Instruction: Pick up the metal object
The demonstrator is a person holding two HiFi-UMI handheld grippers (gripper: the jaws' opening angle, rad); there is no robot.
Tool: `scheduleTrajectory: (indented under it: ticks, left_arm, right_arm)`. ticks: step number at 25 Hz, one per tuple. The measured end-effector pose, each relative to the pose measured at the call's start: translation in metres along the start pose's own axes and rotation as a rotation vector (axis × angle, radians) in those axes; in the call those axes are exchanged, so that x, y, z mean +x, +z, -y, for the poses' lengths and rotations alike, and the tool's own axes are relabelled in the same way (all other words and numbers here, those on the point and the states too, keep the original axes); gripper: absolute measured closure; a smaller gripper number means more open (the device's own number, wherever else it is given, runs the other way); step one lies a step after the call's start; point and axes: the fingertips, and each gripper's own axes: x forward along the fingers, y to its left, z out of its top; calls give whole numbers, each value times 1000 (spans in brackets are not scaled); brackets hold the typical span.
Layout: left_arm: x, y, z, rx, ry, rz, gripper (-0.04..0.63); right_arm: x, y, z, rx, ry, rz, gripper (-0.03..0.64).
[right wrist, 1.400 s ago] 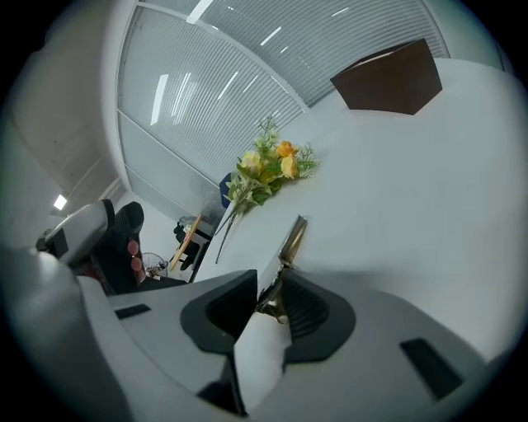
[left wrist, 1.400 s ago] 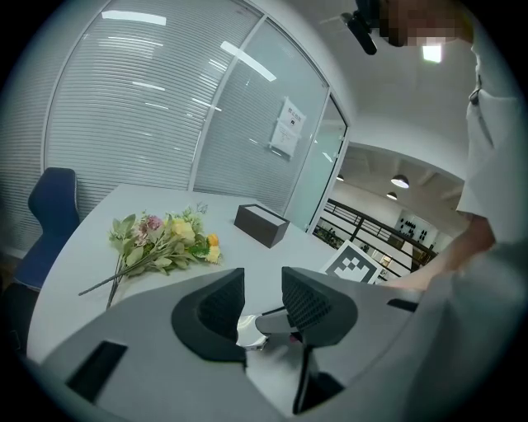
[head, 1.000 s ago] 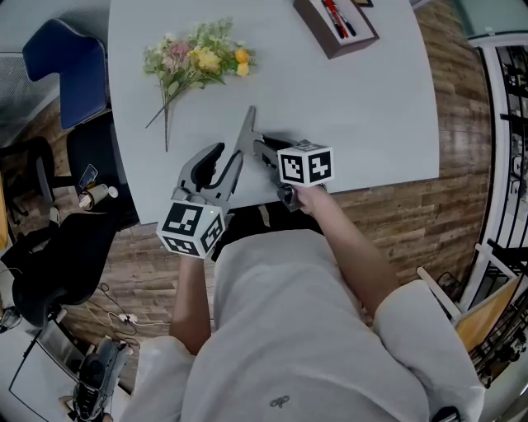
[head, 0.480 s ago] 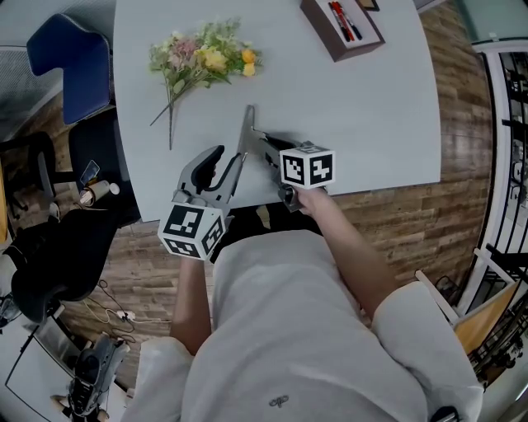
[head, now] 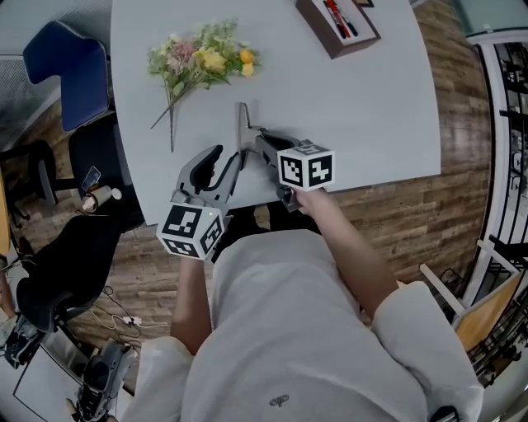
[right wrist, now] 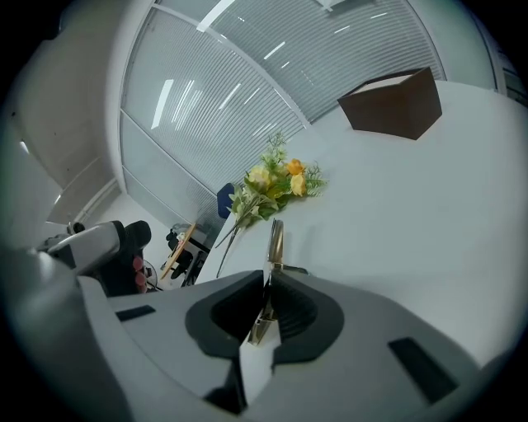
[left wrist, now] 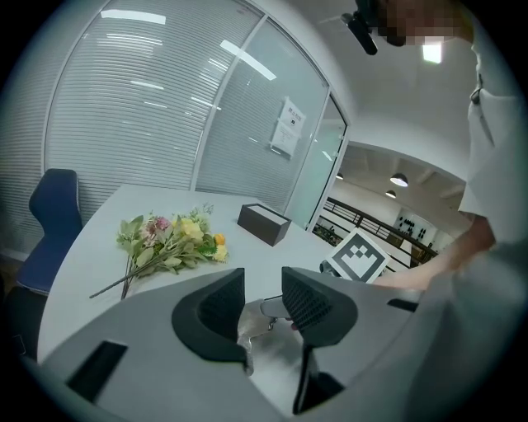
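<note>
The metal object [head: 243,124] is a thin silvery tool standing on edge on the pale table [head: 363,107]. In the right gripper view it [right wrist: 275,239] runs from between the jaws toward the flowers. My right gripper [head: 257,142] has just been closing and its pads [right wrist: 289,309] now pinch the tool's near end. My left gripper [head: 233,161] is open just left of the tool. In the left gripper view, the silvery end [left wrist: 257,323] lies beyond the gap between its fingers [left wrist: 309,301].
A bunch of flowers [head: 202,59] lies at the table's far left. A dark box [head: 334,25] with pens stands at the far right. The table's near edge runs just under both grippers. A blue chair [head: 62,58] stands left of the table.
The right gripper's jaws have narrowed onto the metal object. Its far tip has swung slightly left, so it stands more upright in the head view. The left gripper has stayed put.
</note>
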Motion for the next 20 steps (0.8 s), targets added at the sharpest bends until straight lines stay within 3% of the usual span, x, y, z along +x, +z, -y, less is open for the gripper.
scheduleTrajectory:
  ticks: [20]
  left_arm:
    - [-28,-1,-7,64,-106,-5,448]
  right_arm:
    - [-21,-3,-24,55,-46,145,603]
